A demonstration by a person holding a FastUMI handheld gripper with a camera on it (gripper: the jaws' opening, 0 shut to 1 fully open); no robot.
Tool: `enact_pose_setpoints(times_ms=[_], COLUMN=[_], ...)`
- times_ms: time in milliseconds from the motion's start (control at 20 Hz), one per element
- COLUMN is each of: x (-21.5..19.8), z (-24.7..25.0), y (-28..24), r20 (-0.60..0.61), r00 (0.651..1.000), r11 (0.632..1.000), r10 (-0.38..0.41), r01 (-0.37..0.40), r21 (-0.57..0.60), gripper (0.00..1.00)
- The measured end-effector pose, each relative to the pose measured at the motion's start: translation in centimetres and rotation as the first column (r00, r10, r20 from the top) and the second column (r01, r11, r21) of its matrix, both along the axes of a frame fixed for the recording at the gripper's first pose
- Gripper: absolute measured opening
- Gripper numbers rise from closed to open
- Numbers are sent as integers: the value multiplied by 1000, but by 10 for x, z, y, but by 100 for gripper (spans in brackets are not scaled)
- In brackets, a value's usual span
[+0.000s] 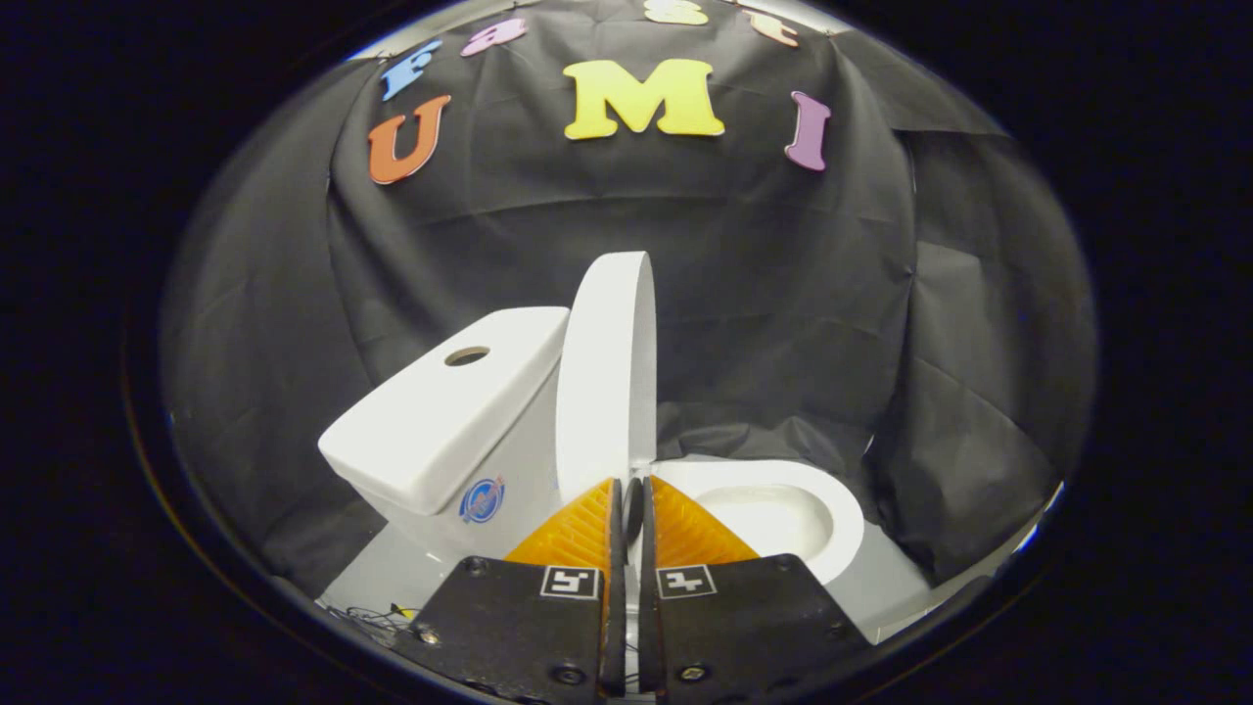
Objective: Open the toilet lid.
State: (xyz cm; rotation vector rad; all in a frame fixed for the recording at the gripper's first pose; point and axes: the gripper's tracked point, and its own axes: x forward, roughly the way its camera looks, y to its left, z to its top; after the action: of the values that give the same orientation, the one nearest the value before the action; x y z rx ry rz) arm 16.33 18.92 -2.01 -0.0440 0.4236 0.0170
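Toilet lid [607, 377] raised, upright, edge-on just ahead of gripper [631, 499], beside tank [440, 421]. 2 fingers [578, 534] clenched together, thin slit only, grasping nothing. Seat and open bowl [773, 509] beyond fingers, near rim partly hidden. Hinge covered by fingertips, cannot make out.

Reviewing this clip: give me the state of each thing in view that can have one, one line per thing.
toilet lid: raised, standing upright beside the tank.
toilet bowl: uncovered, rim and inside exposed.
tank: lid on, with an open round hole on top.
gripper: fingers close together, nearly shut, with nothing clearly held, just in front of the raised lid's base.
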Motion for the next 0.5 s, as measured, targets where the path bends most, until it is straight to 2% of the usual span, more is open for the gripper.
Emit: enact_pose_setpoints(times_ms=[500], x=[2], z=[-8], y=[48], r20=[-6], r00=[1000], r11=[995], r10=[31], r01=[-31], r21=[-94], gripper=[9])
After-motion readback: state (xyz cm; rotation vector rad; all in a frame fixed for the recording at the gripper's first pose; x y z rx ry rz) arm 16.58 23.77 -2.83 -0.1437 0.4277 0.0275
